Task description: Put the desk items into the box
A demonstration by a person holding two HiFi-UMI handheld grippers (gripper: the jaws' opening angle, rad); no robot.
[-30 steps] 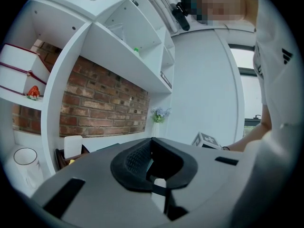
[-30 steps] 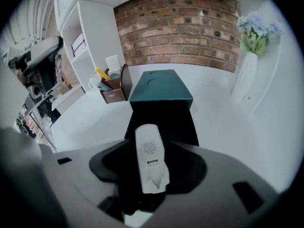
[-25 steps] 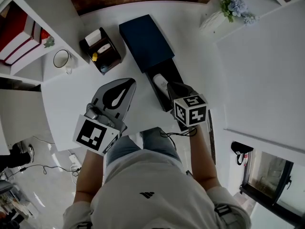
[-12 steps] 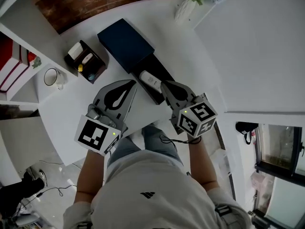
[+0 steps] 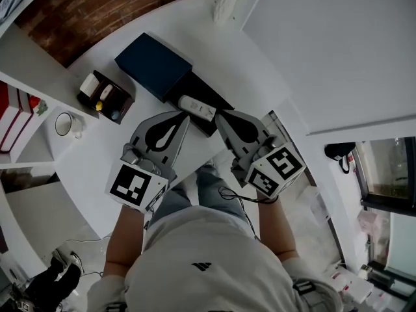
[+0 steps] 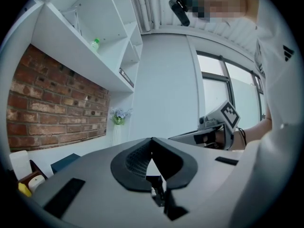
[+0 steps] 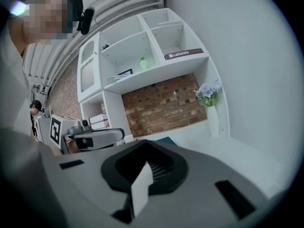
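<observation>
Box (image 5: 153,65), dark blue, flat on the white desk (image 5: 260,64) toward the brick wall and set at a slant. Black inner tray (image 5: 224,101) drawn out of it toward the desk's curved front edge, with a white item (image 5: 197,107) lying inside. Near end of the tray just short of that edge.

Left gripper (image 5: 184,116) closed, pads together at the tips, just left of the tray's near end. Right gripper (image 5: 218,116) closed too, tips just right of the tray, body out past the desk's edge. Tray end between the two tips.

Brown organiser (image 5: 104,96) close beside the box on its left, apart from it. Mug (image 5: 67,124) farther left, by the shelving. Vase (image 5: 225,2) of flowers well beyond the box, at the far corner.

Broad bare desk to the right of box and tray, up to the white wall. Narrower bare strip between organiser, left gripper and front edge.
</observation>
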